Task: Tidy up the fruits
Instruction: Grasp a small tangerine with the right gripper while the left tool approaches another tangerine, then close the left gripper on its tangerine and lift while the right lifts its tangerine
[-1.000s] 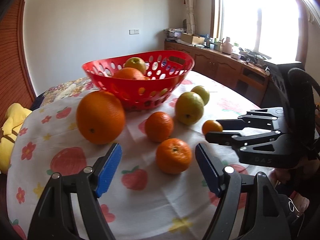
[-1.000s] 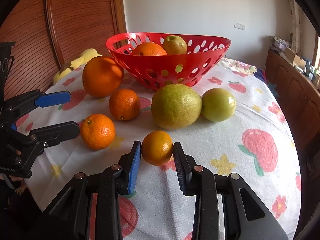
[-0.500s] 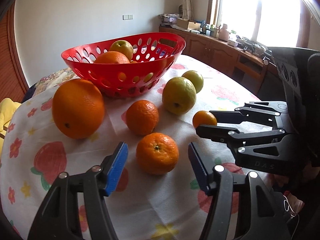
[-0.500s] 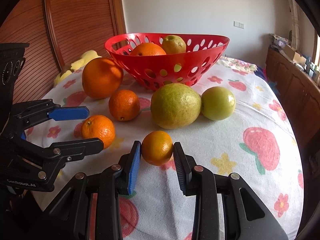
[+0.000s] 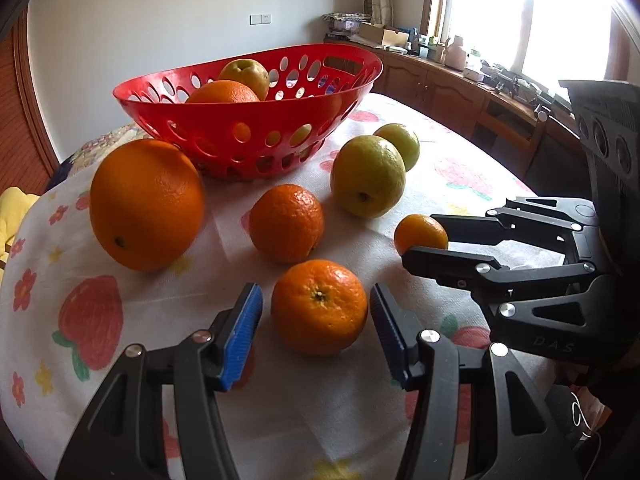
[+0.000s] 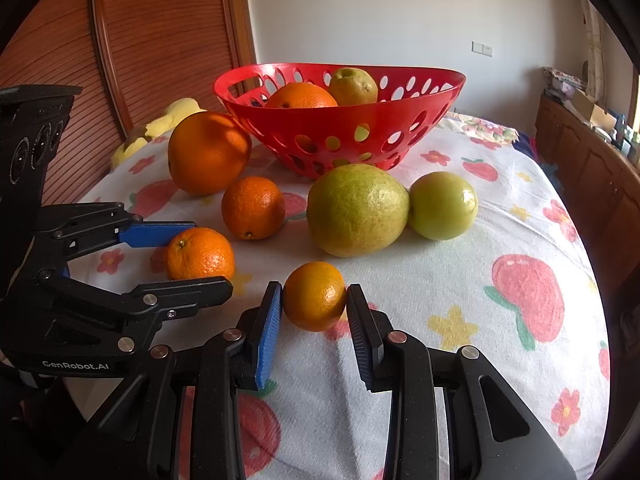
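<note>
Left hand-held gripper (image 5: 316, 334) narrower, "GenRobot.AI".

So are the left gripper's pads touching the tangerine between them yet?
Apart. The left wrist view shows cloth on both sides of the tangerine between it and the left gripper, whose jaws are closing.

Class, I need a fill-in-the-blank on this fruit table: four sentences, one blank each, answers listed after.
The basket is coloured ____.
The right gripper is shut on the ____ tangerine.
The fruit in the basket number ____.
The left gripper, its jaws closing, has a ____ between its pads, not yet touching.

Answers: red; smallest; two; tangerine
</note>
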